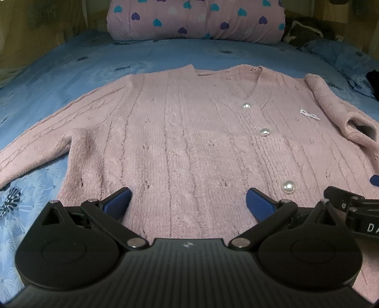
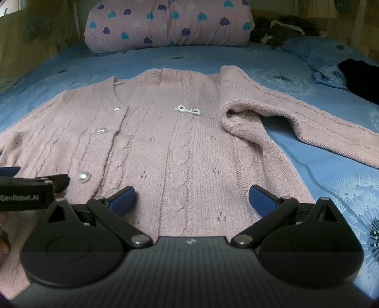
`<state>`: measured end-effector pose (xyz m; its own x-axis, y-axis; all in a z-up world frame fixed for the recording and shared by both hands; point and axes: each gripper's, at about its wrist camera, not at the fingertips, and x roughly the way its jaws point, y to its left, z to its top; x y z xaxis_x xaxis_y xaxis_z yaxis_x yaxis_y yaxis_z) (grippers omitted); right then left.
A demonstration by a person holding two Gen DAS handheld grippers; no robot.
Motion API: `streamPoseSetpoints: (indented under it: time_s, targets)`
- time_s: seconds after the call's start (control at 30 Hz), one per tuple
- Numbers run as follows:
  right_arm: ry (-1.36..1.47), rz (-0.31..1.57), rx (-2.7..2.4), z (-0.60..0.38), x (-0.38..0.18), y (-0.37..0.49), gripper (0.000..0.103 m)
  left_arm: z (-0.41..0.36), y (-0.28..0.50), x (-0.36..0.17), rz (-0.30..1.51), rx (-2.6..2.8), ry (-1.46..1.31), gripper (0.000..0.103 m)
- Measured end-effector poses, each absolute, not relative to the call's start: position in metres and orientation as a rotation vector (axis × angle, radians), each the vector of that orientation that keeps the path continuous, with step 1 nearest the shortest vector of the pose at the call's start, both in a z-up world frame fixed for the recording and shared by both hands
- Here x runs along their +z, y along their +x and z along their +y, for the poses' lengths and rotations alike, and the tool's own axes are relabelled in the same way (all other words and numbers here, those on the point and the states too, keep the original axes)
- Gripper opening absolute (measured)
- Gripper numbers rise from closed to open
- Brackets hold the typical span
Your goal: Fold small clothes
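A pink cable-knit cardigan (image 1: 184,132) with pearl buttons (image 1: 264,132) lies flat, front up, on a blue bed sheet (image 1: 71,68). It also shows in the right wrist view (image 2: 184,147). Its left sleeve (image 1: 35,147) stretches out to the side. Its right sleeve (image 2: 296,113) is bent, with the cuff (image 2: 239,116) lying on the body. My left gripper (image 1: 188,201) is open over the cardigan's lower hem, left of the button line. My right gripper (image 2: 193,199) is open over the hem's right part. Both are empty.
A rolled pink quilt with hearts (image 1: 194,19) lies at the head of the bed. A dark garment (image 2: 360,78) and a blue pillow (image 2: 315,49) lie at the far right. A wooden wall (image 2: 35,35) runs along the left.
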<state>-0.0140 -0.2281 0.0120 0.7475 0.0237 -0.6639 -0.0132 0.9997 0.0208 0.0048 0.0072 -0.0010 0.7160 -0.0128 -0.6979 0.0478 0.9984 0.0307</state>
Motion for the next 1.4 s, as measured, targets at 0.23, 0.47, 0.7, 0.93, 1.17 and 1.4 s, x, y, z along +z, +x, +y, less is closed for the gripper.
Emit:
streamPoseSetpoints:
  time_s: [0.23, 0.47, 0.7, 0.93, 1.17, 1.4]
  targets:
    - [0.019, 0.716, 0.022, -0.228, 0.011, -0.015, 0.103, 0.006, 0.001, 0.0, 0.771, -0.031, 0.057, 0.103]
    - [0.034, 0.727, 0.024, -0.231, 0.015, -0.015, 0.103, 0.007, 0.007, 0.01, 0.848, -0.074, 0.08, 0.103]
    - [0.158, 0.757, 0.078, -0.25, 0.032, -0.017, 0.103, 0.022, 0.014, 0.033, 0.872, -0.087, 0.028, 0.103]
    - [0.26, 0.712, 0.02, -0.289, 0.055, -0.012, 0.103, 0.022, 0.025, 0.054, 0.845, -0.101, 0.002, 0.103]
    - [0.294, 0.69, -0.094, -0.331, 0.061, 0.003, 0.103, 0.011, 0.047, 0.059, 0.825, -0.109, 0.006, 0.103]
    - [0.395, 0.698, -0.13, -0.361, 0.061, 0.031, 0.103, -0.005, 0.078, 0.058, 0.82, -0.125, 0.047, 0.103]
